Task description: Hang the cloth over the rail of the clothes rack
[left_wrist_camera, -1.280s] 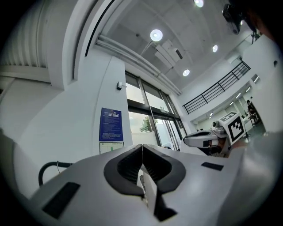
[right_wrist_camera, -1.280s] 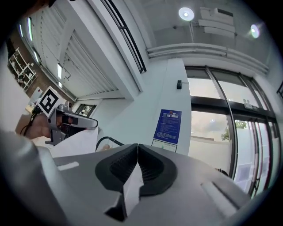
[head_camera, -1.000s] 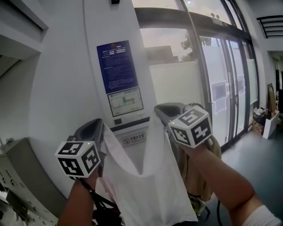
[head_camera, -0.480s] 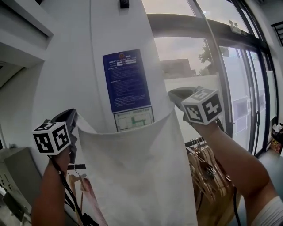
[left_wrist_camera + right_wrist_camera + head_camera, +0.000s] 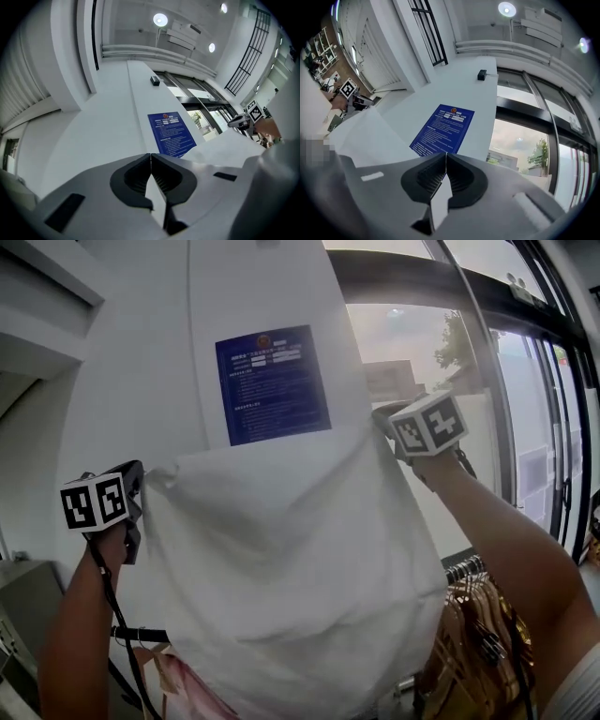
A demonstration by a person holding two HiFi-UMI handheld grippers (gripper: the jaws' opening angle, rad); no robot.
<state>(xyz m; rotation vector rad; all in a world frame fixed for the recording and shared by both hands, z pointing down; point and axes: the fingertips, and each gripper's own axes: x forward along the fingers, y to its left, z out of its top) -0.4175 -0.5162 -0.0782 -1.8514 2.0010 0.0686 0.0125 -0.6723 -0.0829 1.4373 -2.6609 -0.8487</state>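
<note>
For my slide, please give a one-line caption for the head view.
Left gripper and right gripper hold a white cloth spread wide before a blue notice.

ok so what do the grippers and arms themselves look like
The left gripper and right gripper have grey moulded bodies with black ribbed pads. Each carries a white cube printed with black square markers. A thin black cord hangs from the left one. The forearms are bare, and a light sleeve shows at the right upper arm.
</note>
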